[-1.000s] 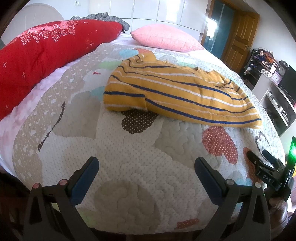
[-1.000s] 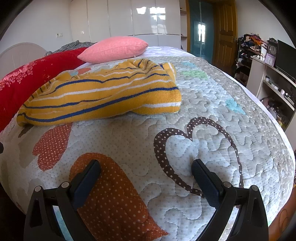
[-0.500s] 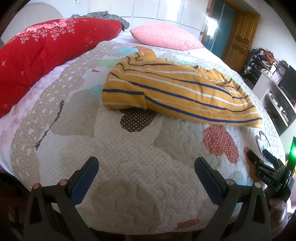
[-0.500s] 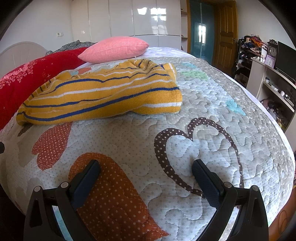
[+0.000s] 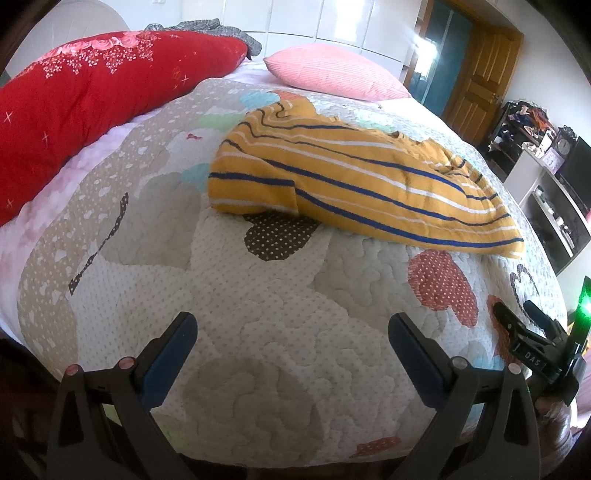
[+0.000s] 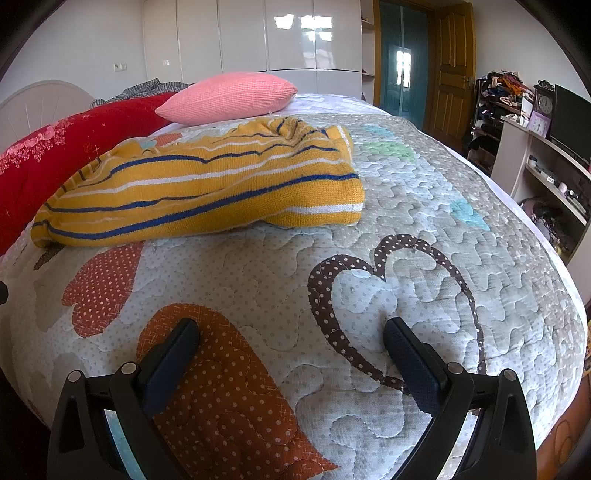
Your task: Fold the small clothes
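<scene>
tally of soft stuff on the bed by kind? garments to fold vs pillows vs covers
Garments to fold: 1, yellow striped sweater
Other clothing: 1, grey garment behind the red bolster
Pillows: 2, pink pillow and red bolster
Covers: 1, quilted bedspread
Total: 5

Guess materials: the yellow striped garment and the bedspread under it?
Yellow garment with blue and white stripes: looks like a thick knit, probably wool or acrylic; ribbed loops show along its near edge, matte and fuzzy.

Pale quilted bedspread with heart patches: seems to be padded cotton or a blend; wavy stitch lines puff the surface, and the finish is matte.
</scene>
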Tool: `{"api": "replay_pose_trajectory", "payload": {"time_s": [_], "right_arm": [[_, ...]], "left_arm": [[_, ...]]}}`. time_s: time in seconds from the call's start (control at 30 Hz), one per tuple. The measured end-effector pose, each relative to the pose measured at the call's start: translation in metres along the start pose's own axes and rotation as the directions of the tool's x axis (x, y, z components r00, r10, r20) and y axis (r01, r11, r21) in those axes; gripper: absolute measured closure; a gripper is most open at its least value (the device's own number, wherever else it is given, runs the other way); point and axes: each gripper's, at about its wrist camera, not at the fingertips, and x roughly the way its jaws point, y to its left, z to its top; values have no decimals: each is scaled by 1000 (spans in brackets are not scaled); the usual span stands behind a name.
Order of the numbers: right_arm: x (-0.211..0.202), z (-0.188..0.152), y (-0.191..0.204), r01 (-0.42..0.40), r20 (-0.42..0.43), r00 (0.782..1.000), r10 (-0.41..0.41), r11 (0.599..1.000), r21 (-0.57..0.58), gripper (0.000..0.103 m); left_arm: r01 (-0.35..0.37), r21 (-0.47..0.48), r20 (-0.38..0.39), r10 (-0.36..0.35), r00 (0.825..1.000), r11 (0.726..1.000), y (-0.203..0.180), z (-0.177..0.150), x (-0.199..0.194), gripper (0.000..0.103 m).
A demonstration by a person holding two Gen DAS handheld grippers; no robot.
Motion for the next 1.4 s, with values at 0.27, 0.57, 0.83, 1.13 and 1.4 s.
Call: {"api": "replay_pose_trajectory", "payload": {"time_s": [0.27, 0.57, 0.83, 1.13, 1.4], "right_arm": [[-6, 4, -1, -4, -6, 1000, 4, 1000, 10, 1], [-11, 57, -6, -104, 47, 994, 101, 993, 64, 15], [32, 110, 27, -216, 28, 976, 215, 975, 49, 36], [52, 81, 38, -219, -98, 971, 218, 976, -5, 35], [26, 50, 36, -190, -81, 979, 185, 981, -49, 29]], "left_arm": [[10, -15, -1, -10, 1000, 1000, 8, 1, 1, 0], [15, -30, -7, -15, 1000, 999, 16, 2, 3, 0], [-5, -40, -6, 4, 1000, 999, 24, 2, 0, 0], [-5, -58, -8, 4, 1000, 998, 32, 1, 1, 0], [11, -39, 3, -11, 1000, 999, 25, 0, -4, 0]]}}
